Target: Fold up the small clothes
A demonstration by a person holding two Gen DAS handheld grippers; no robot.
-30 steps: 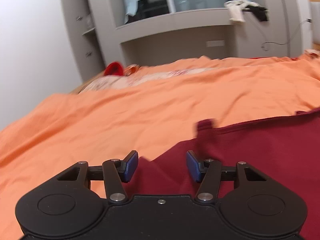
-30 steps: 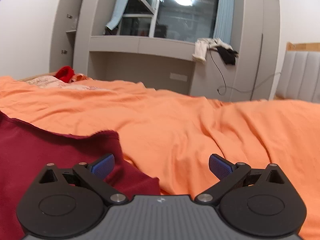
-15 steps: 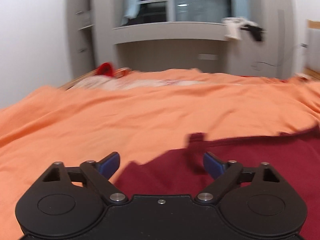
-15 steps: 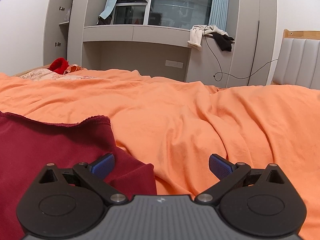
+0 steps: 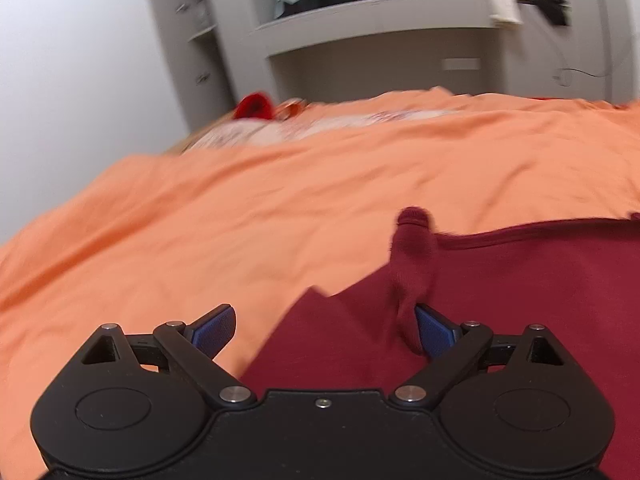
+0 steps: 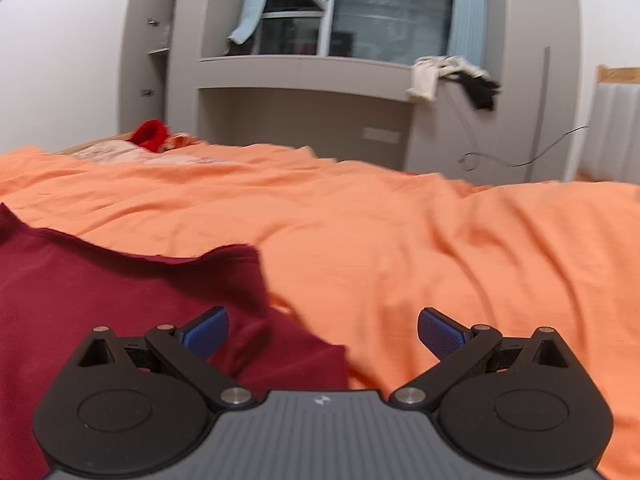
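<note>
A dark red garment point(image 5: 520, 280) lies flat on the orange bedsheet point(image 5: 240, 220). My left gripper point(image 5: 324, 332) hovers low over the garment's left edge, its jaws opening wide. A raised ridge of the red cloth point(image 5: 412, 264) stands just in front of the right fingertip point(image 5: 434, 334); the left fingertip is over bare sheet, and nothing is pinched. In the right wrist view the same garment point(image 6: 100, 288) fills the lower left. My right gripper point(image 6: 324, 332) is open over its right edge, left fingertip point(image 6: 206, 332) above the cloth and the other above the orange sheet point(image 6: 460, 248).
At the far end of the bed lie a patterned pillow point(image 6: 112, 150) and a bright red item point(image 6: 150, 134). Behind stands a grey wall unit point(image 6: 304, 76) under a window, with clothes point(image 6: 452, 74) draped on its ledge. A padded headboard point(image 6: 616, 132) is at the right.
The left jaws went from half closed to wide apart, leaving a ridge of red cloth standing beside the right finger. The right gripper stayed open and barely moved.
</note>
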